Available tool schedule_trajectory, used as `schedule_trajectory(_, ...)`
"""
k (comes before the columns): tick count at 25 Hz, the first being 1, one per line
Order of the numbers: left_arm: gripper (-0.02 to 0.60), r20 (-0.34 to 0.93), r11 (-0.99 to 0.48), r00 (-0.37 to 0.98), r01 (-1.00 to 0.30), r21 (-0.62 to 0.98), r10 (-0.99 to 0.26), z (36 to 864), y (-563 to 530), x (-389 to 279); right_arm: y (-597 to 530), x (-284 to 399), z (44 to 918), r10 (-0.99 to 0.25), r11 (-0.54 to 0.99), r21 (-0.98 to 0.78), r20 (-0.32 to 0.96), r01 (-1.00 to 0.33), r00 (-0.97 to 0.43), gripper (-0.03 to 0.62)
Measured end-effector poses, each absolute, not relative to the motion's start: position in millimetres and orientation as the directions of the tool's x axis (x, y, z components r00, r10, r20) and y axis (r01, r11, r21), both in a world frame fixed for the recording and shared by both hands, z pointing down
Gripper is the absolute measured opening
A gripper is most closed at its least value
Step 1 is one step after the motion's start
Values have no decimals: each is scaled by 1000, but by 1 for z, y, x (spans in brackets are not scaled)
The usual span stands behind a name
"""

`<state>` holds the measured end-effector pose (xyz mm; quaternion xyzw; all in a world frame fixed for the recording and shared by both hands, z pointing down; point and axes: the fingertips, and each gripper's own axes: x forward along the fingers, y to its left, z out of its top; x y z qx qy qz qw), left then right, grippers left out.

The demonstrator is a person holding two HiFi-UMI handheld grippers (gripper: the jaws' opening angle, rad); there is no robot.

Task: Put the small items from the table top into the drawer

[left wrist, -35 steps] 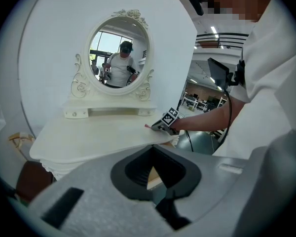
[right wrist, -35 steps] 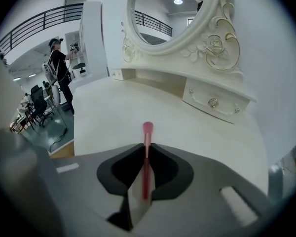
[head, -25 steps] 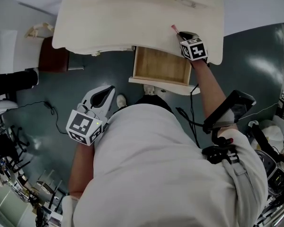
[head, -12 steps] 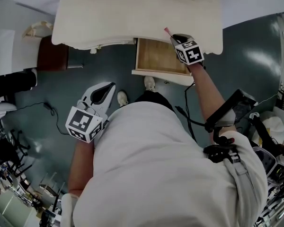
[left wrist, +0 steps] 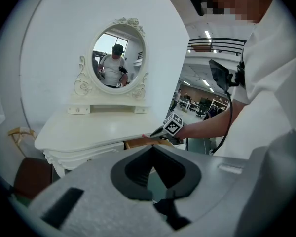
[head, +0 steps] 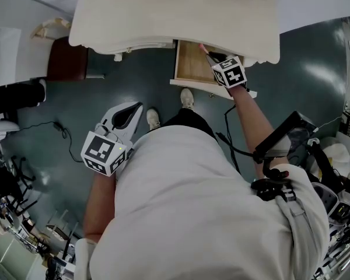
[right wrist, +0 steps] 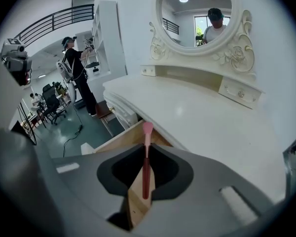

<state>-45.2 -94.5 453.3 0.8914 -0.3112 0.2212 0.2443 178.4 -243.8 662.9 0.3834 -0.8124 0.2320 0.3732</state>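
Right gripper (right wrist: 147, 148), jaws closed on a stick (right wrist: 146, 174); the stick's long axis runs along the jaws, its pink tip standing out ahead of them; the open drawer (right wrist: 121, 138) lies just below and ahead of that tip, with the table (right wrist: 212, 117) edge close on the jaws' right; your next move is probably to lower and let go over the drawer; your left gripper (left wrist: 152, 147), jaws together on nothing, is well back from the drawer, so the right is nearer
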Motion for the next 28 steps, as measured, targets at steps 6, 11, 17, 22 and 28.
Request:
schedule_trajectory(6,2,561,-665,691,-683,302,-456,446,-81,-52,-225,170,681,-403,619,-105,808,-779,-430,44)
schedule_trajectory(11,2,572,-645,674,-703,301,-468,443,-83,-55,-231,163,699,-367,647,-106,825,-755,-430,44)
schedule_trajectory(17,2,588,-614,643,-734,291,-490,432,-74,-58,-230,154,714,-316,690,-105,846,-716,-429,44)
schedule_trajectory(22,2,600,-591,619,-756,282,-506,424,-68,-61,-226,145,727,-268,725,-110,864,-680,-426,44)
schedule_trajectory(28,2,613,-571,594,-776,267,-521,413,-59,-69,-210,130,736,-220,753,-128,876,-645,-430,44)
